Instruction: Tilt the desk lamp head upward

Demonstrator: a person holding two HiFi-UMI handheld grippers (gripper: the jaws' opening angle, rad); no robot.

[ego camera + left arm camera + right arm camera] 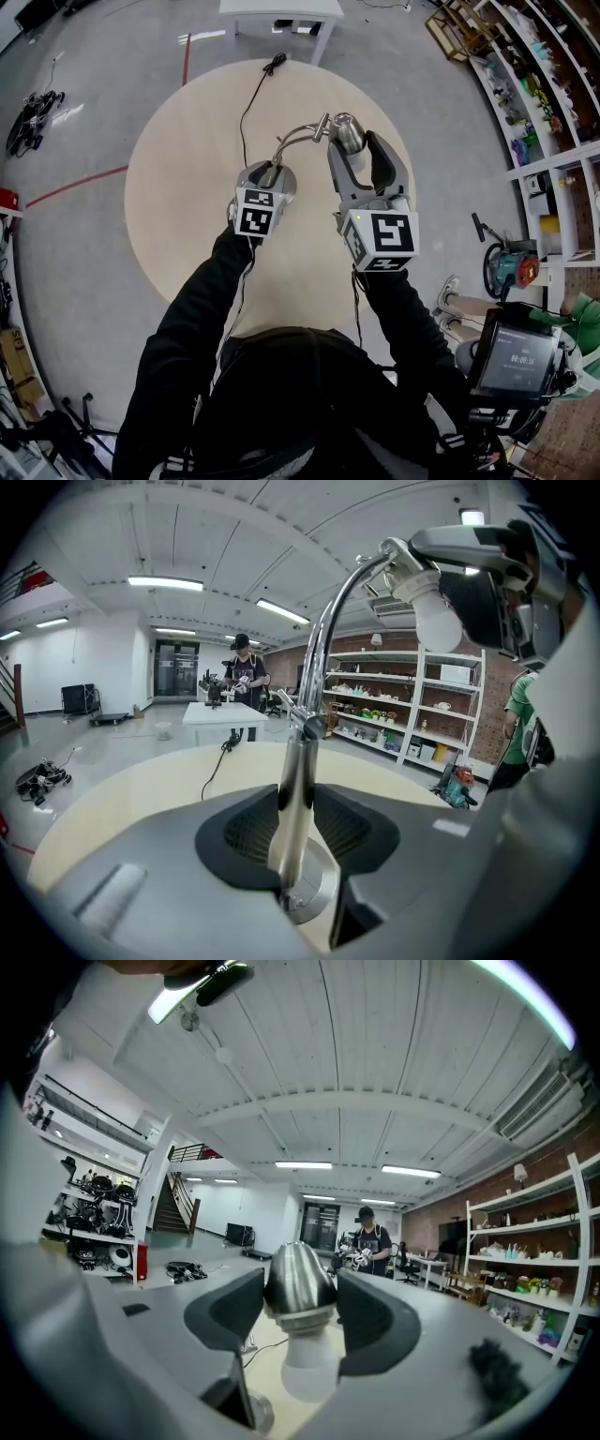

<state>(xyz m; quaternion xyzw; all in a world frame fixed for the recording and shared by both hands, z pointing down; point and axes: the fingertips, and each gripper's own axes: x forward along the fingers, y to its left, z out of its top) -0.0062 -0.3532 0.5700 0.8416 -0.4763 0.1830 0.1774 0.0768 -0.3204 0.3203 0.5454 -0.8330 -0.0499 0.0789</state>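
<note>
A chrome desk lamp stands on the round beige table (178, 197), its curved neck (298, 134) rising to the lamp head (349, 129). My left gripper (274, 171) is shut on the upright lamp stem (298, 775) just above the round base (317, 894). The right gripper (356, 139) has its jaws round the lamp head (300, 1282), pads against both sides, with the white bulb (309, 1368) pointing down below them. From the left gripper (295, 810) view the lamp head (436, 611) hangs at upper right inside the right gripper (502, 588).
The lamp's black cord (247, 103) runs across the table toward a white table (281, 11) at the back. Shelving (539, 103) lines the right wall. A power tool (511, 264) lies on the floor at right. A person (242, 672) stands far off.
</note>
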